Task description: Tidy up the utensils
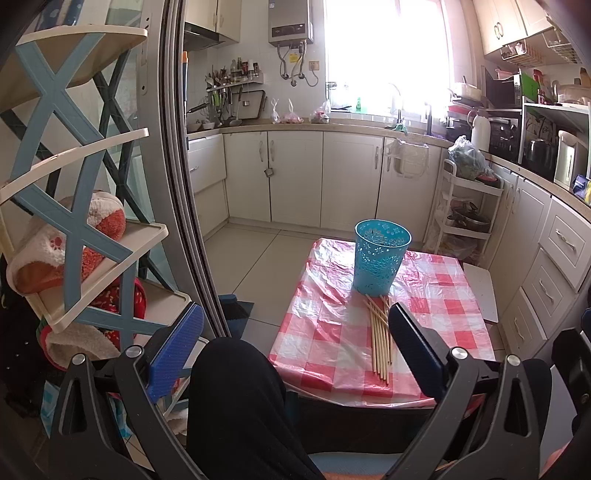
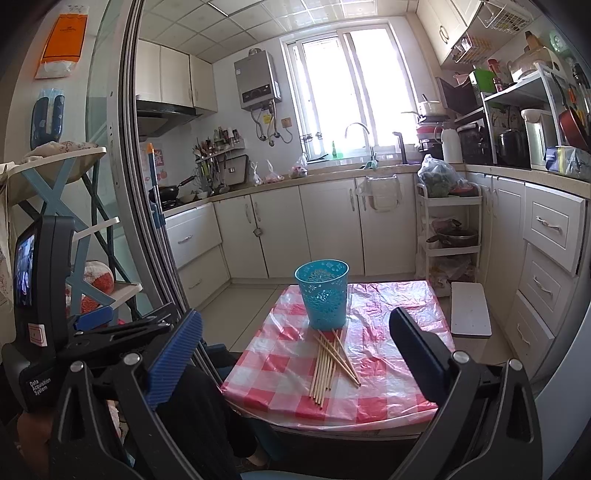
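right view alone shows left tongs (image 2: 92, 317), ceiling (image 2: 236, 26).

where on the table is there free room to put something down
Free: the checked cloth right of the chopsticks, out to the right edge, and the strip left of them. Crowded: the middle, where the chopsticks fan out against the blue cup.

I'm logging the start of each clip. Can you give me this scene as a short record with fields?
setting: home kitchen
surface: small table under a red checked plastic cloth
holder: blue perforated cup, upright, looks empty
utensils: wooden chopsticks, loose pile lying in front of the cup
left tongs: open, empty
right tongs: open, empty
progress: nothing sorted yet
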The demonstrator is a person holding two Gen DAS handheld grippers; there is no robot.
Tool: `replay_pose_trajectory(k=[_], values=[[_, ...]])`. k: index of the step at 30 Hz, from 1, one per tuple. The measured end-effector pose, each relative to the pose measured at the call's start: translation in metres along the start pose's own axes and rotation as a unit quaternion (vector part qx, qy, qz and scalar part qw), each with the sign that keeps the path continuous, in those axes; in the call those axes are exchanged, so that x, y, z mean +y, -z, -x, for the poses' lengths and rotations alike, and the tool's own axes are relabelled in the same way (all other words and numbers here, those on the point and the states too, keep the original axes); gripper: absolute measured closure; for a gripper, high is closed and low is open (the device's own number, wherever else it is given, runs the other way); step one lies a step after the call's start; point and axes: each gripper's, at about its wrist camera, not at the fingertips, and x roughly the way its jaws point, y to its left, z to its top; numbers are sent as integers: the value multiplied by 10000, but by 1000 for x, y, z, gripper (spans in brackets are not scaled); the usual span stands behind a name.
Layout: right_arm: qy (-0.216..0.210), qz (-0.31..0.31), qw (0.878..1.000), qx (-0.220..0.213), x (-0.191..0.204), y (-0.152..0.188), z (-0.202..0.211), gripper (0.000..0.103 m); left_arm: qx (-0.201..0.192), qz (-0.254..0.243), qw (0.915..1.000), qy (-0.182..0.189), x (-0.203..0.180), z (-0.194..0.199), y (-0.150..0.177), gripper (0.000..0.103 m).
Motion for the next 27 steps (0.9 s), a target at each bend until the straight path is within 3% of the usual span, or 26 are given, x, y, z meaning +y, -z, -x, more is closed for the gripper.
replay_pose_trajectory(k=[27], values=[[-34, -43, 10000, 3, -4, 0, 1, 5, -20, 4, 10000, 7, 0, 3, 2, 6]])
